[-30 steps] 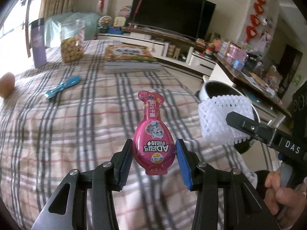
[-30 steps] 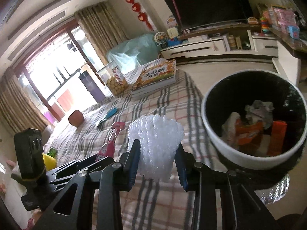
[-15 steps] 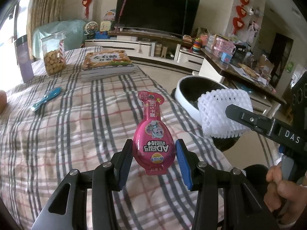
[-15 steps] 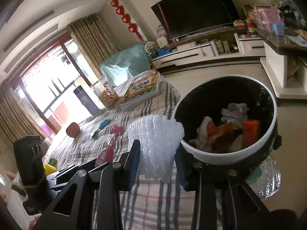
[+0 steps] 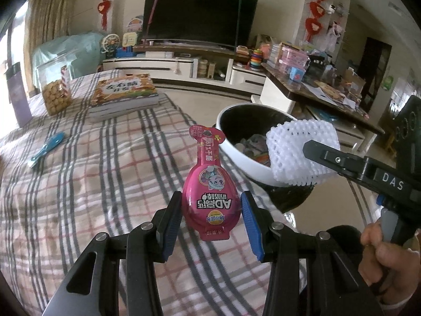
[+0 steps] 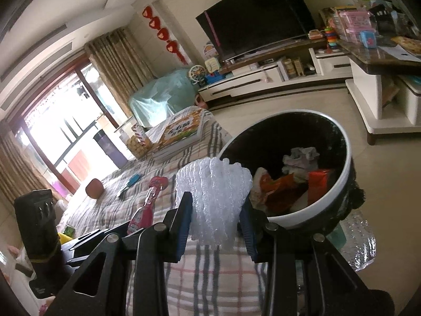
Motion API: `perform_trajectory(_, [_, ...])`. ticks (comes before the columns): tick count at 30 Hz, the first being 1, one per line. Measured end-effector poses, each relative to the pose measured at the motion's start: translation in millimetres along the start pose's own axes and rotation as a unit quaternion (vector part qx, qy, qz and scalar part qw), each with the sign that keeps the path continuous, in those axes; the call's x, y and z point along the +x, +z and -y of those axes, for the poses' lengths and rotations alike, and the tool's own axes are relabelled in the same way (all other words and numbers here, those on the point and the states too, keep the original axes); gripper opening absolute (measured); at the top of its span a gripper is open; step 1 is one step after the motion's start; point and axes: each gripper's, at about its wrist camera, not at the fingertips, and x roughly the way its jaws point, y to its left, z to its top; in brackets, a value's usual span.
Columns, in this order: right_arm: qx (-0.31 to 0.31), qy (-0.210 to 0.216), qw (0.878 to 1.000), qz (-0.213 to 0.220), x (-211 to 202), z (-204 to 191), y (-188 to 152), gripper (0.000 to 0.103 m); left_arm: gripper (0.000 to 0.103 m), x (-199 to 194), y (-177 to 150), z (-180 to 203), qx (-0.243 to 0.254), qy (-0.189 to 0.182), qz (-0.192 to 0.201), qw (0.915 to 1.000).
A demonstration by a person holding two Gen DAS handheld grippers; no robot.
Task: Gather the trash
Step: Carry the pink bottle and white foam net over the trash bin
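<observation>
My left gripper (image 5: pixel 211 210) is shut on a pink bottle-shaped snack packet (image 5: pixel 210 192), held upright above the plaid-covered table (image 5: pixel 92 184). The same pink packet (image 6: pixel 143 210) shows at the left of the right wrist view. My right gripper (image 6: pixel 215 210) is shut on a white foam net sleeve (image 6: pixel 214 197); in the left wrist view that sleeve (image 5: pixel 300 152) hangs over the near rim of the trash bin. The bin (image 6: pixel 342 184), black inside with a white rim, stands off the table's right edge and holds crumpled paper and orange wrappers.
On the table lie a thick book (image 5: pixel 123 94), a jar of biscuits (image 5: pixel 55 92), a blue comb-like item (image 5: pixel 46 150) and a brown round object (image 6: pixel 93 188). A clear plastic bottle (image 6: pixel 360 239) sits by the bin. A TV stand (image 5: pixel 184 65) and a cluttered side table (image 5: pixel 315 84) stand beyond.
Both grippers have moved right toward the bin, keeping their loads. The bin now looms larger and closer, and the foam sleeve has come over its rim.
</observation>
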Motion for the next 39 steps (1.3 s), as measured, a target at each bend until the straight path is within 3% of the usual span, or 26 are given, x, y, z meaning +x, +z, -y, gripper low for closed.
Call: perform_trajectory(39, [-0.003,-0.068,0.998,0.005,4.1,56.0,44.8,0.035,0.043,64.5,46.8,53.5,0.063,-0.03,-0.01,0.9975])
